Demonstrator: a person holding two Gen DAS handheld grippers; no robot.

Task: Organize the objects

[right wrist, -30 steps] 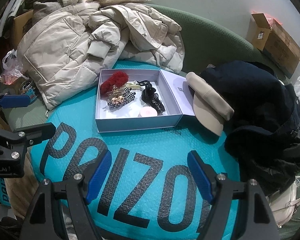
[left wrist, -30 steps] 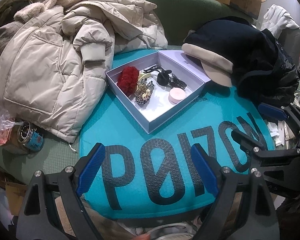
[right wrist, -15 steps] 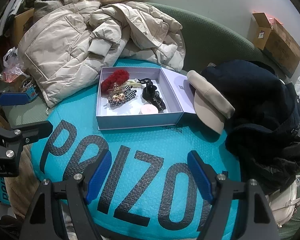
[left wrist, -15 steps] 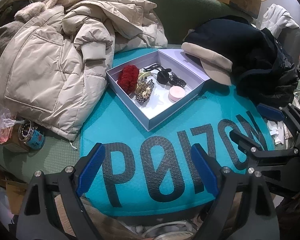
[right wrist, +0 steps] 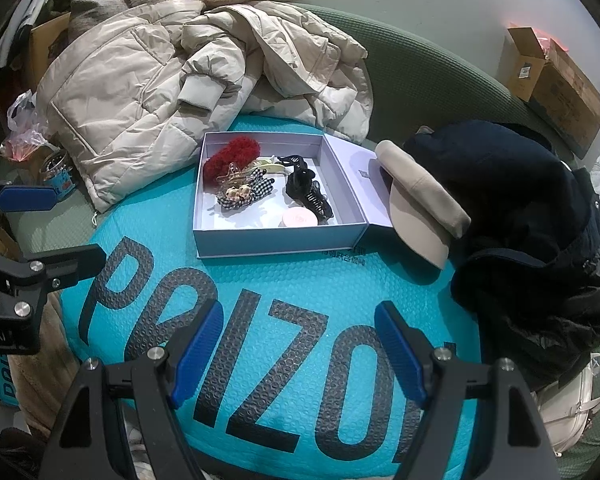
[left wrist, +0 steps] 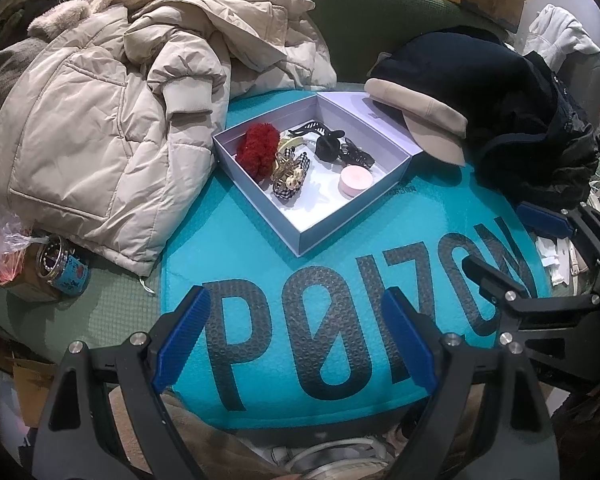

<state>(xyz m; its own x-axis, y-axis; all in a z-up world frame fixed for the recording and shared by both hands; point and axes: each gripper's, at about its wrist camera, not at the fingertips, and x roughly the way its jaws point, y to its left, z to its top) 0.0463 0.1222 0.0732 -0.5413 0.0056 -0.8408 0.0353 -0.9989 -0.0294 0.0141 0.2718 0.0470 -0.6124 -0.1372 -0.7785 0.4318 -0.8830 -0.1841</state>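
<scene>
Right wrist view: the lavender box of hair accessories sits at twelve o'clock on the teal mailer; right gripper and left gripper both gape empty.

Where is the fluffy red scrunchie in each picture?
Left wrist view: the red scrunchie lies in the left corner of the open box, above centre.
Right wrist view: the scrunchie is in the box's far left corner.
Shared landmark: the pink round case in the same box.
</scene>
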